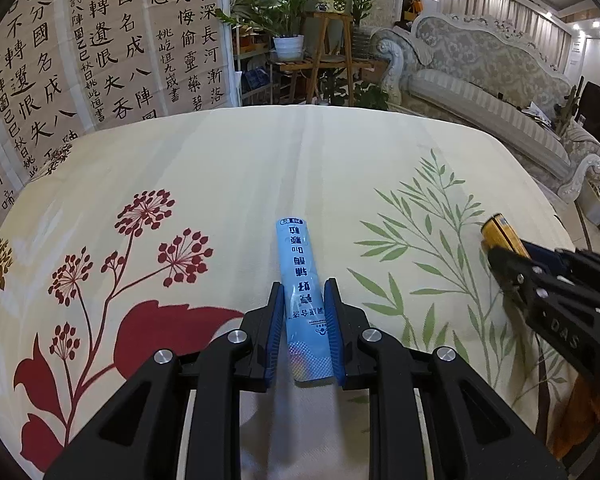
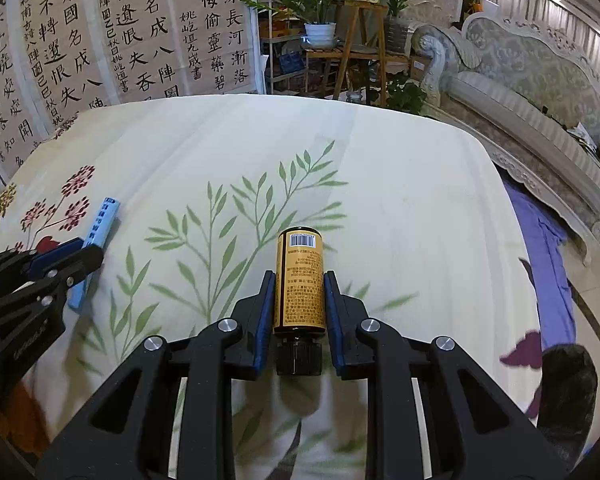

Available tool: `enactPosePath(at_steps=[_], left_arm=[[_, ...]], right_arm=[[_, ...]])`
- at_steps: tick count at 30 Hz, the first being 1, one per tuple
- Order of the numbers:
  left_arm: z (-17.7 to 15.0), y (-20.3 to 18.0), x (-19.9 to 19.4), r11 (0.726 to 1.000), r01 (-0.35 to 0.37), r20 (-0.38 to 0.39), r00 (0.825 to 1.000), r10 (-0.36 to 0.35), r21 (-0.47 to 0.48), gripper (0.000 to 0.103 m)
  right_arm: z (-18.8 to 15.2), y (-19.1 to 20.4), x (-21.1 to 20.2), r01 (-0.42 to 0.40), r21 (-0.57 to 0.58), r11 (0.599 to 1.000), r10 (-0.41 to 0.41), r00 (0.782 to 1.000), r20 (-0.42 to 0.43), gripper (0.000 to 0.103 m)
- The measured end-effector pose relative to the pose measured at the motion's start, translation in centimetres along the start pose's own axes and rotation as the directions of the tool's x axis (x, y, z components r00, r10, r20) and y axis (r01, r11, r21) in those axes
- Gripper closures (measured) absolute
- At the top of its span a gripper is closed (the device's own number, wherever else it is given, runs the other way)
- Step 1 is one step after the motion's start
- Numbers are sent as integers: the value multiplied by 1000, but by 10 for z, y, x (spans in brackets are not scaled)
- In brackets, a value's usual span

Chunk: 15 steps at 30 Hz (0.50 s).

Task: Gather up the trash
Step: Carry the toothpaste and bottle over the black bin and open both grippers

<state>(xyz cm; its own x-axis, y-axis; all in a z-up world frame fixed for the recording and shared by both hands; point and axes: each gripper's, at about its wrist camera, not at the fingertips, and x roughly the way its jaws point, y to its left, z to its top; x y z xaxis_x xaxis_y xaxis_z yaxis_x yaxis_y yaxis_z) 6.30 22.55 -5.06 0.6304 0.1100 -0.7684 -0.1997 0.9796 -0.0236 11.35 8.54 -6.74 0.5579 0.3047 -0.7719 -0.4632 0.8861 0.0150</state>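
**Both grippers loaded above the tablecloth**

My left gripper (image 1: 303, 292) is clamped on a blue packet (image 1: 300, 264), held above the floral tablecloth (image 1: 228, 184) (red flower print to its left). To its right, my right gripper (image 2: 299, 280) clamps a yellow-labelled bottle (image 2: 300, 276), black cap toward me, over the green leaf print.

Left gripper (image 1: 303, 300) angled down, pads clamped on blue packet (image 1: 304, 300). Right gripper (image 2: 299, 294) angled down, pads clamped on yellow bottle (image 2: 299, 280). Side by side, apart.
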Motion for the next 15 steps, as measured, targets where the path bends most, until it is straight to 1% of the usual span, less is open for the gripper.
enactPosePath(at_steps=[7, 15], left_arm=[[-12, -15, -14, 999, 32, 13, 999, -32, 31, 81], [-32, -48, -36, 993, 92, 30, 995, -94, 68, 82]], right_arm=[[-26, -5, -28, 1, 31, 1000, -2, 1000, 18, 80], [-61, -22, -65, 29, 81, 996, -33, 999, 43, 80]])
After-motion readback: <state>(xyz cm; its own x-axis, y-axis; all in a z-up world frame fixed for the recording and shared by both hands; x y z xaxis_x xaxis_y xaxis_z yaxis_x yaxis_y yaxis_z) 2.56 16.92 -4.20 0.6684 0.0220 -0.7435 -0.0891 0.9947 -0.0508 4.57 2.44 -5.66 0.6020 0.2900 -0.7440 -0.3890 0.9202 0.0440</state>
